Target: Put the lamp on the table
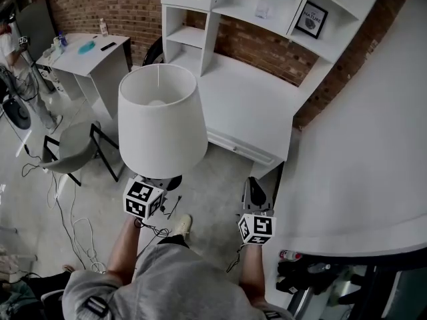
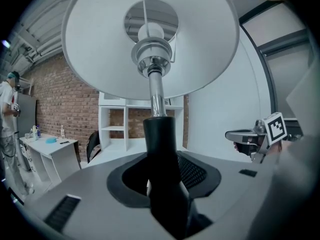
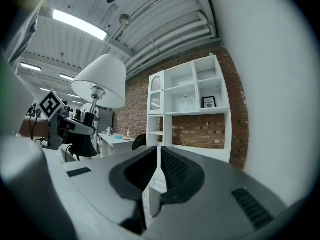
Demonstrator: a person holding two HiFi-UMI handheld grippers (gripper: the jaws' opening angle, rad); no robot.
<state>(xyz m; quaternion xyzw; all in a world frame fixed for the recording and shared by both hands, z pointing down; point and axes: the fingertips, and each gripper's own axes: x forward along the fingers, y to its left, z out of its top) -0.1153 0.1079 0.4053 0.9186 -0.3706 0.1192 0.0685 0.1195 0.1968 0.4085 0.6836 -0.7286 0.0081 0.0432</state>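
The lamp (image 1: 160, 119) has a wide white shade, a chrome stem and a black lower neck (image 2: 161, 139). It stands upright in the air over the floor, in front of the white desk (image 1: 253, 105) with its shelf unit. My left gripper (image 1: 143, 197) is shut on the black neck, which fills the space between its jaws (image 2: 162, 179). My right gripper (image 1: 257, 224) hangs to the right of the lamp and apart from it, shut with nothing in it (image 3: 157, 166). From the right gripper view the lamp (image 3: 100, 81) shows at the left.
A grey chair (image 1: 70, 149) stands left of the lamp, with cables (image 1: 80, 232) across the floor. A small white table (image 1: 87, 52) with a few items is at the back left, and a person (image 1: 13, 52) beside it. A white wall (image 1: 373, 145) rises on the right.
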